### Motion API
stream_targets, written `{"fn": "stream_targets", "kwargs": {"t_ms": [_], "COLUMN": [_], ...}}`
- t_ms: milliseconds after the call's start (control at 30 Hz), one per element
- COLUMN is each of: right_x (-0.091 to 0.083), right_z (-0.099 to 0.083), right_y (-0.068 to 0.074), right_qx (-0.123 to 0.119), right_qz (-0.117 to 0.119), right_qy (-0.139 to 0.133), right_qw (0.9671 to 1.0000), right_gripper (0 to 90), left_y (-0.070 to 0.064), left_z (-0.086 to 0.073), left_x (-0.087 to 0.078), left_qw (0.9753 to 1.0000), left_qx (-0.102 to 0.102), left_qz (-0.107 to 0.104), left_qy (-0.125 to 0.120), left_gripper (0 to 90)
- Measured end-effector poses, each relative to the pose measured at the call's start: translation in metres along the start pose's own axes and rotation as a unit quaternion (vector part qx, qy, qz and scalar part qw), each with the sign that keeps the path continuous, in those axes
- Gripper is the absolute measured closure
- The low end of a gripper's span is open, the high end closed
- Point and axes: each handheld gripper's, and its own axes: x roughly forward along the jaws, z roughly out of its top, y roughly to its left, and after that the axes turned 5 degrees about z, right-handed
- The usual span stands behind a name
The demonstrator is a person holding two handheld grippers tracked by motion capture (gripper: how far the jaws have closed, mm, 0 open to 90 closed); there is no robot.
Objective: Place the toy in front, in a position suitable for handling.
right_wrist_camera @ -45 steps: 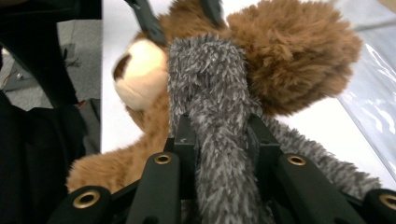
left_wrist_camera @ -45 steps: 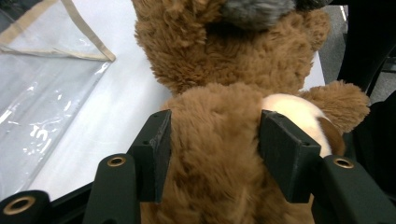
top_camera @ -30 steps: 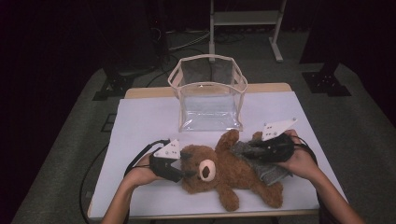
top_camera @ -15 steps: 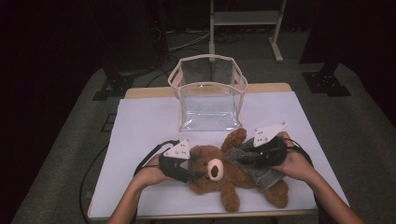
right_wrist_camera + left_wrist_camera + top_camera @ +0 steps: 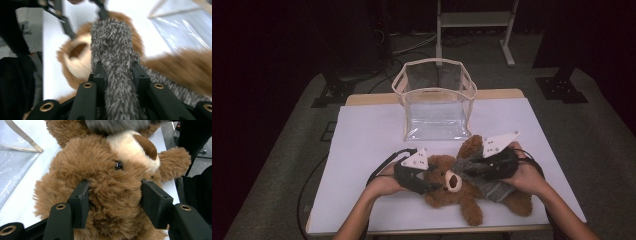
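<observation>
The white-topped table [image 5: 362, 140] stands on grey carpet in a dark room, with a pale metal stand [image 5: 474, 20] on the floor far beyond both tools. Just ahead of the tools sits a clear plastic bag with cream trim [image 5: 435, 102], standing open, with nothing visible inside. The brown plush teddy bear [image 5: 457, 187] lies on the table between the two tools. The left tool [image 5: 113, 200] has its jaws set apart around the bear's head, pressing into the fur on either side. The right tool [image 5: 117, 75] is closed narrowly on a fold of the bear's grey fuzzy garment [image 5: 112, 50].
</observation>
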Motion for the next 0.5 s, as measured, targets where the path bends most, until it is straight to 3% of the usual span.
{"fn": "stream_targets", "kwargs": {"t_ms": [67,167,333,467,500], "right_x": [0.006,0.006,0.002,-0.001,-0.002], "right_z": [0.006,0.008,0.004,-0.014,-0.019], "right_y": [0.005,0.005,0.003,-0.003,-0.005], "right_qx": [-0.007,0.002,0.007,0.017,0.021], "right_qz": [0.008,0.021,0.006,-0.024,-0.023], "right_qy": [-0.013,-0.032,-0.018,0.018,0.015], "right_qw": [0.9999,0.9993,0.9998,0.9994,0.9994], "right_gripper": [69.8,69.9,69.9,70.2,70.2], "left_y": [0.001,0.002,0.002,0.002,0.002], "left_z": [0.0,0.001,0.004,0.004,0.003], "left_x": [0.001,0.004,0.009,0.004,0.002], "left_qw": [1.0,1.0,0.9999,0.9998,0.9998], "left_qx": [-0.001,-0.004,-0.004,0.003,0.004], "left_qz": [0.002,0.004,0.007,0.015,0.016], "left_qy": [-0.001,-0.006,-0.013,-0.012,-0.015], "left_gripper": [42.9,42.8,42.4,40.9,40.3]}}
